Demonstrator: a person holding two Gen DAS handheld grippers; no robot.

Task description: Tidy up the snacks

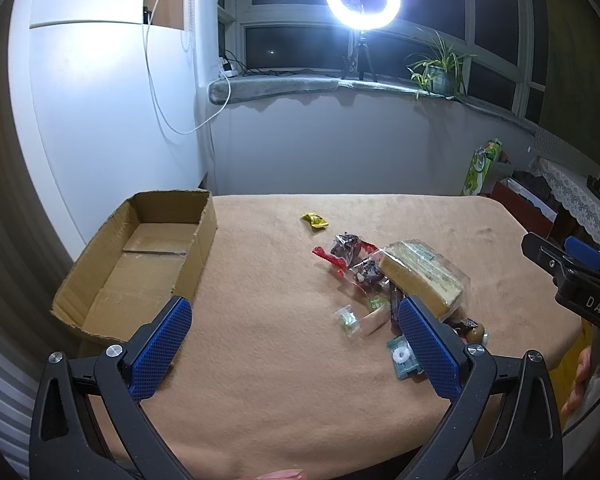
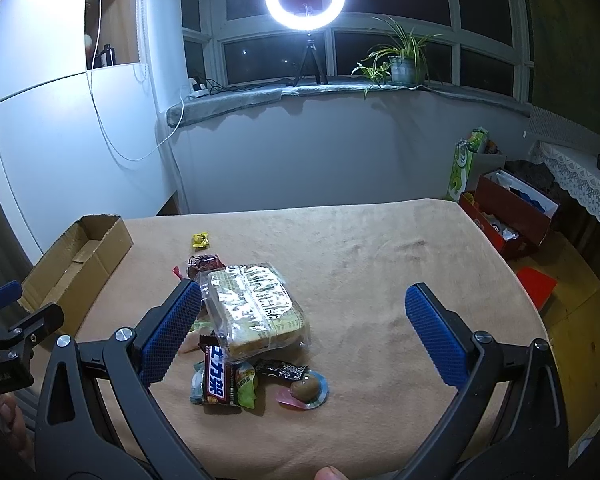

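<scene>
Left tool jaws apart, nothing held; right tool jaws apart, nothing held, above snack pile. Only R view shows chocolate bar. Cake pack mid-desk, bare cloth to its R. Cardboard box at L edge, no snacks inside.

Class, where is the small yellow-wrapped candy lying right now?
The yellow-wrapped candy lies alone on the tan tablecloth, beyond the snack pile toward the window, between the pile and the open cardboard box at the table's left.
</scene>
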